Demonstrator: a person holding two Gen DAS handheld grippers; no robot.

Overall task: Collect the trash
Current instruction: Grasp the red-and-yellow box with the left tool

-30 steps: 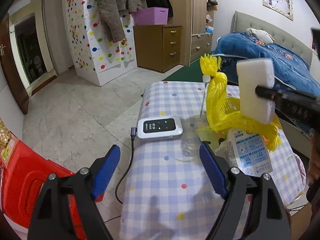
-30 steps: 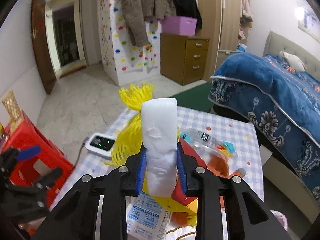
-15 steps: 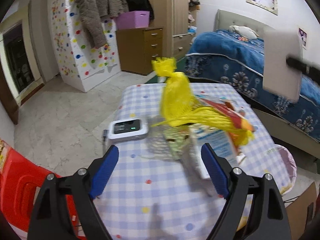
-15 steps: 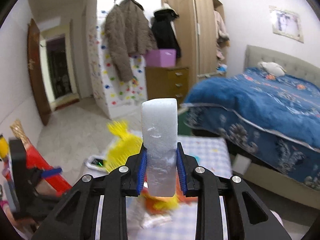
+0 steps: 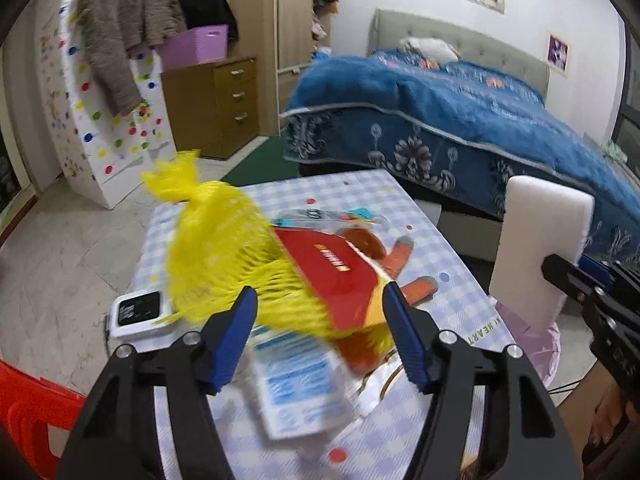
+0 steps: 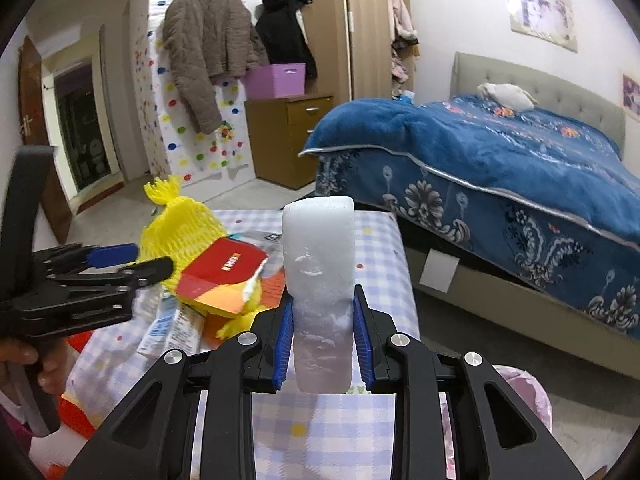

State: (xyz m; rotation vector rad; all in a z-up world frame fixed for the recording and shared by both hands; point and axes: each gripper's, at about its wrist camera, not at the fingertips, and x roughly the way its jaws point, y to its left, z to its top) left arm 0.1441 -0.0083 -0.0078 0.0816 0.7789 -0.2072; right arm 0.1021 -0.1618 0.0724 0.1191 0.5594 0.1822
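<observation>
The right gripper (image 6: pixel 323 344) has its fingers clamped on an upright white foam block (image 6: pixel 319 280). The left gripper (image 5: pixel 320 336), fingers closing with nothing gripped, hangs over the yellow net (image 5: pixel 224 256) and red box (image 5: pixel 340 276) on the bench (image 5: pixel 452 292). Only the right view shows a pink bag (image 6: pixel 528 392) beside the bench.

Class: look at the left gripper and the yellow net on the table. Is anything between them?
Nothing visible. The closing left gripper hovers above the yellow net, jaws empty; the red box lies beside the net.

yellow net bag (image 5: pixel 224 256), red box (image 5: pixel 340 276), blue-checked dotted tablecloth (image 5: pixel 448 292)
</observation>
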